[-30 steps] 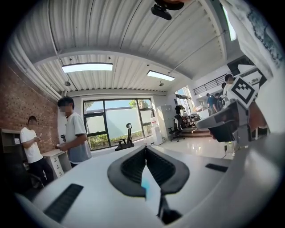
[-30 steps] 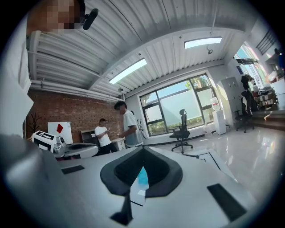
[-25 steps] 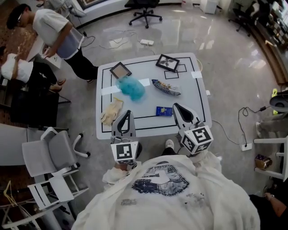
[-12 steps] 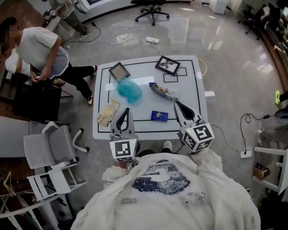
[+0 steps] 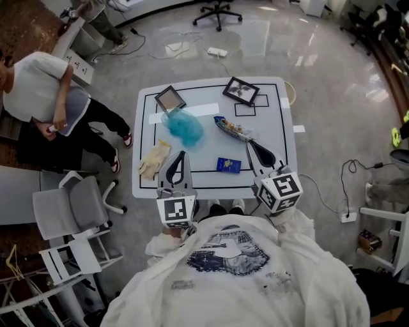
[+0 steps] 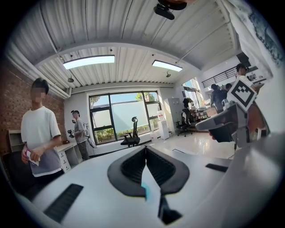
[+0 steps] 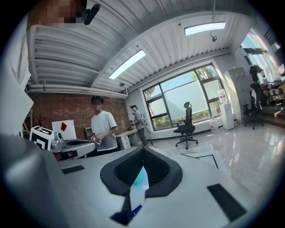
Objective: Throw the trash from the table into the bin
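On the white table [image 5: 275, 137] lie a crumpled turquoise bag [image 5: 183, 126], a snack wrapper [image 5: 233, 128], a small blue packet [image 5: 228, 165] and pale gloves [image 5: 155, 158]. My left gripper [image 5: 181, 154] hovers over the near edge, just right of the gloves, shut and empty. My right gripper [image 5: 250, 146] is shut too, just right of the blue packet, holding nothing. In the left gripper view the jaws [image 6: 145, 149] meet at the tip with turquoise [image 6: 143, 189] showing behind them. In the right gripper view the shut jaws [image 7: 143, 149] frame the turquoise bag [image 7: 141, 178] and the blue packet [image 7: 136, 209].
Two picture frames [image 5: 170, 99] [image 5: 241, 90] sit at the table's far side. A person in a white shirt [image 5: 38, 89] stands left of the table. Grey chairs [image 5: 77, 211] stand at the near left, an office chair [image 5: 217, 9] beyond. Cables [image 5: 348, 191] run along the floor at right. No bin is in view.
Both grippers have edged forward over the table's near edge, still shut. The person at the left has shifted position beside the table.
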`<move>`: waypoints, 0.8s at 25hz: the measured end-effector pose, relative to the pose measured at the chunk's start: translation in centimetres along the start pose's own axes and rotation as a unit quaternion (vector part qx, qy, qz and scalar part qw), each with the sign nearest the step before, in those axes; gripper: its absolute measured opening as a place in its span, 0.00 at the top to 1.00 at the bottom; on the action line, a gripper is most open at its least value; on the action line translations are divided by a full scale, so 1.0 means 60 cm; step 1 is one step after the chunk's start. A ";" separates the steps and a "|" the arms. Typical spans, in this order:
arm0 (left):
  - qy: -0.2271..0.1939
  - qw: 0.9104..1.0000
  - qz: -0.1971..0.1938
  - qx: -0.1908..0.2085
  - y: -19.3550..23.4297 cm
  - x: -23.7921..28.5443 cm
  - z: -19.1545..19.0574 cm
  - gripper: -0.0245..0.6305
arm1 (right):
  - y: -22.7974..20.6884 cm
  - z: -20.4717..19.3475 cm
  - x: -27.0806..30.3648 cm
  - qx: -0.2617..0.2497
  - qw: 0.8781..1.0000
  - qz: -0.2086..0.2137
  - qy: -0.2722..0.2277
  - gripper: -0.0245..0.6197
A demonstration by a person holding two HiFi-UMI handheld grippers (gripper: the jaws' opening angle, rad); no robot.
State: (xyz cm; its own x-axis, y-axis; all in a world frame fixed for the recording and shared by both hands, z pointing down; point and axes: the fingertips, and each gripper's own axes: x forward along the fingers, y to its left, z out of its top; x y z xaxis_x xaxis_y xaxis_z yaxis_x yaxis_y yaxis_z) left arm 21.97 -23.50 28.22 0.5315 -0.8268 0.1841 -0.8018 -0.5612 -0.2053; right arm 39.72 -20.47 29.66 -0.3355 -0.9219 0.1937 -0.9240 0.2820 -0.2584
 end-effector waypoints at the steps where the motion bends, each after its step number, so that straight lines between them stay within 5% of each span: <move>1: 0.000 1.000 -0.003 0.000 0.004 0.004 -0.003 0.95 | 0.000 -0.002 0.005 -0.001 1.000 -0.003 0.002 0.94; 20: -0.005 0.999 -0.036 -0.028 0.065 0.059 -0.042 0.95 | 0.005 -0.032 0.075 -0.052 0.996 -0.043 0.062 0.93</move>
State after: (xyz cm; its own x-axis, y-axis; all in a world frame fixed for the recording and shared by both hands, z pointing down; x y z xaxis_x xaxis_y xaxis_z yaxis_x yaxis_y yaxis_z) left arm 20.01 -28.52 30.51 0.5899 -0.7854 0.1874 -0.7760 -0.6156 -0.1372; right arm 37.59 -24.02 32.26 -0.2676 -0.9058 0.3284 -0.9624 0.2347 -0.1369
